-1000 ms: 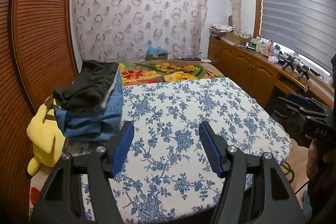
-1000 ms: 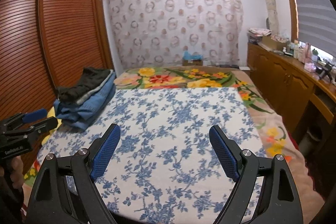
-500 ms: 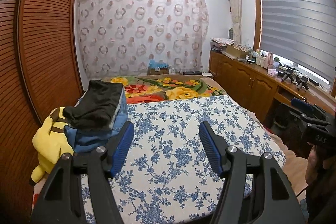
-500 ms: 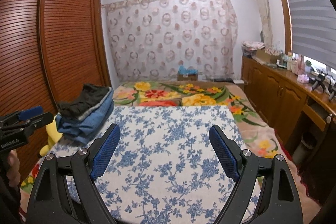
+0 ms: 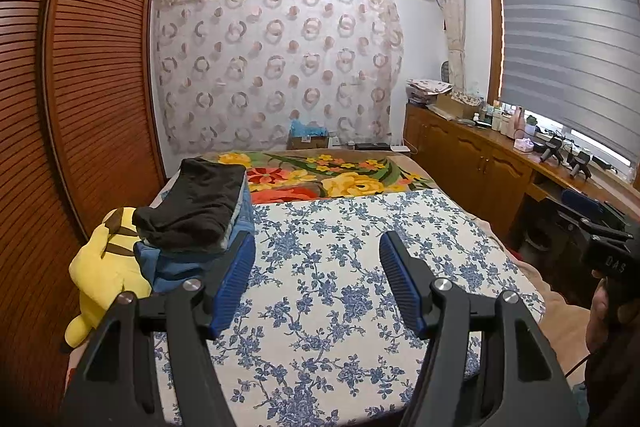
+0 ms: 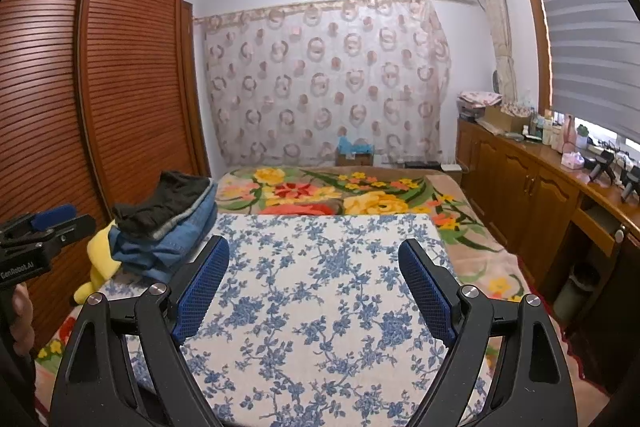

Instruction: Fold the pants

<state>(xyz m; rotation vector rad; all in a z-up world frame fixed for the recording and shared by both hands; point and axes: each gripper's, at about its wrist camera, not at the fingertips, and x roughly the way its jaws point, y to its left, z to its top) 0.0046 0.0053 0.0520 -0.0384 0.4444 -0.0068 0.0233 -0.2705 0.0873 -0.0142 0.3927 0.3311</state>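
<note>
You face a bed (image 5: 492, 247) that fills the room, and everything else is placed against it. A wooden wardrobe (image 5: 96, 75) stands along its left side, and a patterned curtain (image 5: 276, 67) hangs on the wall past its far end. A low wooden cabinet (image 5: 472, 155) runs along its right side under a window blind (image 5: 568, 47). A blue-flowered sheet (image 5: 344, 267) covers the near part of the bed, and a bright flowered blanket (image 5: 336, 175) shows beyond it. The folded pants (image 5: 200, 215) sit in a stack at the bed's left edge, black on top of blue denim, with a yellow plush toy (image 5: 104, 267) pressed against the stack's outer side. Your left gripper (image 5: 316, 275) hovers over the sheet with its jaws apart and nothing between them. Your right gripper (image 6: 314, 283) does the same, its jaws spread wider, also holding nothing.
</note>
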